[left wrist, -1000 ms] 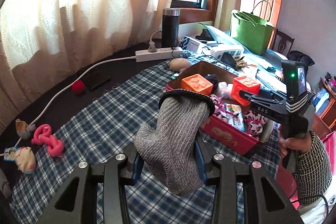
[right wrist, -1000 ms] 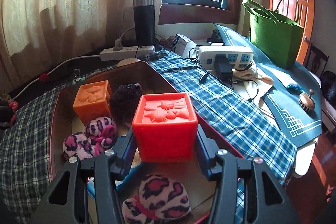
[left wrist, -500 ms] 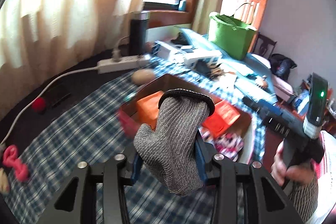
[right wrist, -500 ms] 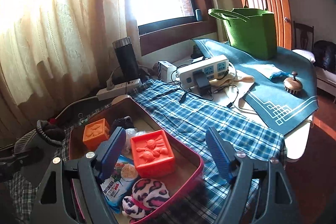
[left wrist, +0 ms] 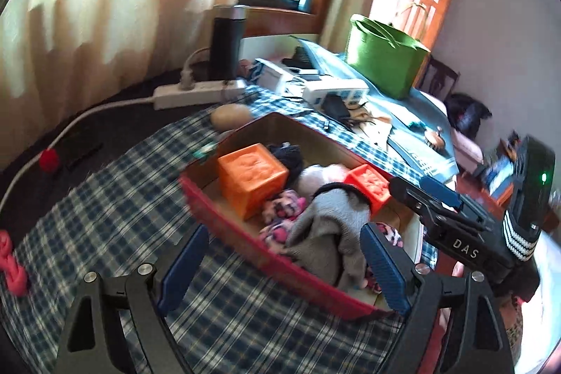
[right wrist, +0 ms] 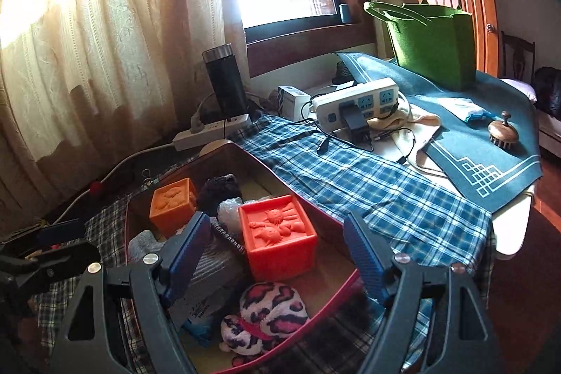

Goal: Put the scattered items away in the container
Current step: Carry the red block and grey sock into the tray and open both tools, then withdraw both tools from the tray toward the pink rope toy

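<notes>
The red-walled box (left wrist: pixel 245 240) sits on the plaid cloth and holds an orange block (left wrist: pixel 250 181), a red block (left wrist: pixel 368 184), pink spotted plush pieces and a grey sock (left wrist: pixel 326 230). My left gripper (left wrist: pixel 284 230) hovers over the box's near wall. Its jaws are opening, and the sock lies slumped in the box between them, clear of both pads. My right gripper (right wrist: pixel 277 223) is open above the red block (right wrist: pixel 277 233) without touching it. The left wrist view shows it at the box's right end (left wrist: pixel 417 188).
A pink toy (left wrist: pixel 10 262) and a red ball (left wrist: pixel 48 159) lie at the left outside the box, and a beige egg-shaped thing (left wrist: pixel 229 116) lies behind it. Further back are a power strip (left wrist: pixel 196 93), a black flask (left wrist: pixel 226 44), a green bag (right wrist: pixel 434 48) and a wooden brush (right wrist: pixel 503 130).
My left gripper carried the grey sock over the box and let it go; it now lies inside. My right gripper released the red block in the box and drew back upward.
</notes>
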Tool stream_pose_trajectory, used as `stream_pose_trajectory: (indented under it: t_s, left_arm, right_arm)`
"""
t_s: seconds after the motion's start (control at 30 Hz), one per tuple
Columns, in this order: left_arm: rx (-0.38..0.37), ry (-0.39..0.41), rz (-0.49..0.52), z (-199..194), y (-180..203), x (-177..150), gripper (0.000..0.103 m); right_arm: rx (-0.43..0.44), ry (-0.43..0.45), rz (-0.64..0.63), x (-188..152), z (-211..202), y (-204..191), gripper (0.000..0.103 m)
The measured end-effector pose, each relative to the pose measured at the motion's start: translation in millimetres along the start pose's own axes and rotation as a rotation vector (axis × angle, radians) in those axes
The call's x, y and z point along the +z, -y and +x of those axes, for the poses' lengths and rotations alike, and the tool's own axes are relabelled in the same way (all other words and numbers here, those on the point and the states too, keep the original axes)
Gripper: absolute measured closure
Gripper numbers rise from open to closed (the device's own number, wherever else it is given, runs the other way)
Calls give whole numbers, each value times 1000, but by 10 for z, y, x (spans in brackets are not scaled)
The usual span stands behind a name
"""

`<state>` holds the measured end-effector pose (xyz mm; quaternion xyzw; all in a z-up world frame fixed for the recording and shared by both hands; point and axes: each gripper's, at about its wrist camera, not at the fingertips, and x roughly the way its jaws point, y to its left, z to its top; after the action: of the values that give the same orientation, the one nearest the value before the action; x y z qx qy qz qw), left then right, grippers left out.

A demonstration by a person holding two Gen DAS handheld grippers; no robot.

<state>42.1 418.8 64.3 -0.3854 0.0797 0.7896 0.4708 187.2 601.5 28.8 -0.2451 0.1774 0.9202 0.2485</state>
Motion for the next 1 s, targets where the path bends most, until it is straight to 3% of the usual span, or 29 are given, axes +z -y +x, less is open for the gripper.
stream_pose_trajectory:
  t_s: [0.33, 0.7, 0.87, 1.0]
  left_arm:
    - [122, 7, -106, -372, -552, -212, 13]
    - [269, 6, -226, -833, -1196, -551, 13]
    - [375, 15, -329, -1086, -1672, -773, 13]
    - [414, 31, -426, -1273, -2026, -941, 13]
  right_arm:
    - [69, 2, -64, -37, -99, -424, 22]
    - [194, -38, -158, -110, -78, -1248, 22]
    - [256, -97, -203, -212, -5, -1641, 22]
    - [290, -127, -240, -306, 29, -1909, 22]
